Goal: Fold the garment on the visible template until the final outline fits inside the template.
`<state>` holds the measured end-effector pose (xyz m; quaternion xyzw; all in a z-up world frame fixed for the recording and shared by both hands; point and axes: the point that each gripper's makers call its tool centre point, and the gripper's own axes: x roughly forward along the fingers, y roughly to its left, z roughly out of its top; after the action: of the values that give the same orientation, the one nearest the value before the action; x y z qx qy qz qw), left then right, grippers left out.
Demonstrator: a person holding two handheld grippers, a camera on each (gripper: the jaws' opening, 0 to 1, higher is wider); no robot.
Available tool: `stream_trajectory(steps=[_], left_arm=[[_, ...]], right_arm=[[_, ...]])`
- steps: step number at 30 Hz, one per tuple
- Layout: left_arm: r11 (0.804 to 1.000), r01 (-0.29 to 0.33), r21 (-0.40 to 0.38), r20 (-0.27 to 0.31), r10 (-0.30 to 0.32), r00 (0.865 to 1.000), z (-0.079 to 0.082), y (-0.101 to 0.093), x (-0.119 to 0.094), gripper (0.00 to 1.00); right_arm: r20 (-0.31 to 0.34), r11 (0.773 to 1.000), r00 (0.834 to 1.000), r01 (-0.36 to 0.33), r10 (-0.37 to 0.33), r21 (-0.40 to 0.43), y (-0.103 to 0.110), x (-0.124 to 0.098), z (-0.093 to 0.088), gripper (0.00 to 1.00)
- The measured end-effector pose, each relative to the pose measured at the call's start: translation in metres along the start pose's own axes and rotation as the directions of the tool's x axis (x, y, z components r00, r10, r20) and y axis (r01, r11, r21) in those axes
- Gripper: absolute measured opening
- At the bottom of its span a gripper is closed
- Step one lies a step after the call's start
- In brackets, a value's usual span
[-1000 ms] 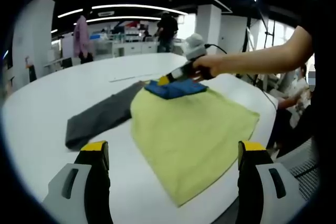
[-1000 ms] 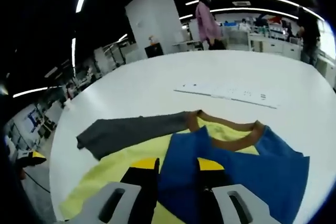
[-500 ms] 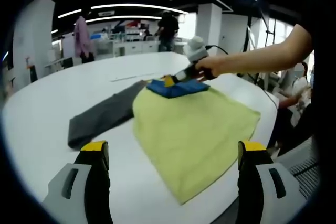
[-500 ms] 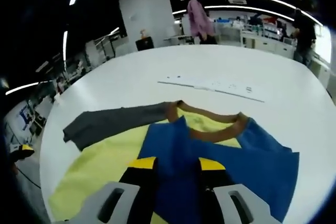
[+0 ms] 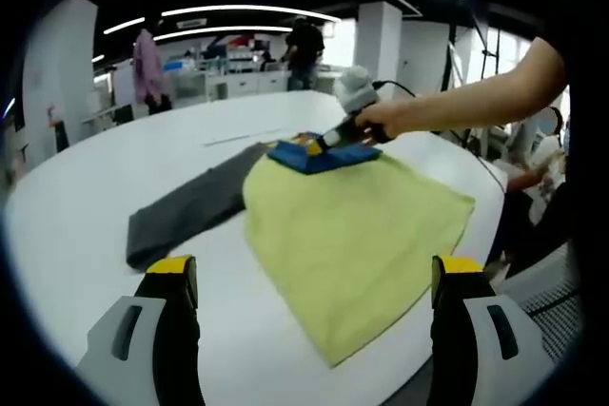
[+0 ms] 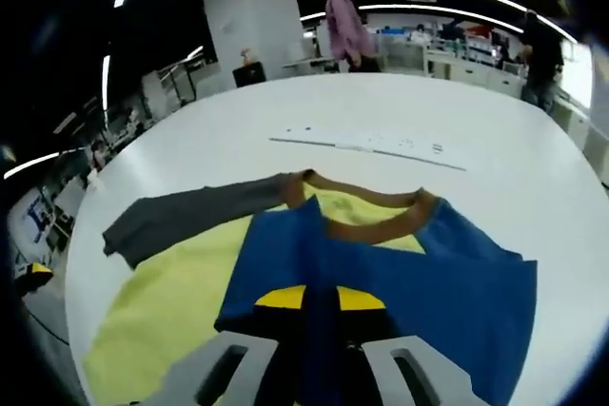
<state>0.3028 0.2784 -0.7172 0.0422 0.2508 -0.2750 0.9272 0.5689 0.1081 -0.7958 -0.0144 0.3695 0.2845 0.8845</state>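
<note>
right gripper (image 6: 319,316) is clamped on the blue sleeve (image 6: 447,282), which lies folded over the yellow body (image 6: 162,320) of the garment up by the brown collar (image 6: 371,221); jaws nearly closed with blue cloth pinched between them. in the left gripper view it sits at the far end of the shirt, about 1 o'clock from the left gripper (image 5: 309,316), held by a hand (image 5: 376,121). left gripper's jaws are spread wide, nothing in them, hovering off the hem end. garment lies flat on the white table (image 5: 67,197), long axis running hem-near to collar-far. the grey sleeve (image 5: 190,206) sticks out unfolded toward 10 o'clock, nearer the left gripper, so that one likely takes it next. a pale strip (image 6: 371,143) beyond the collar may be the template edge, can't tell.
</note>
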Motion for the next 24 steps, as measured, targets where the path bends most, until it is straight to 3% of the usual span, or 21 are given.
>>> stream_trajectory(steps=[13,24], left_arm=[[1.0,-0.005,0.003,0.006,0.005,1.0,0.002,0.0,0.0,0.99],[1.0,-0.014,0.002,0.007,0.014,1.0,0.003,0.002,-0.003,0.99]], right_arm=[[0.079,0.996,0.994,-0.081,0.078,0.038,0.033,-0.008,0.018,0.0],[0.152,0.973,0.964,-0.226,0.218,0.04,0.085,-0.014,0.035,0.0]])
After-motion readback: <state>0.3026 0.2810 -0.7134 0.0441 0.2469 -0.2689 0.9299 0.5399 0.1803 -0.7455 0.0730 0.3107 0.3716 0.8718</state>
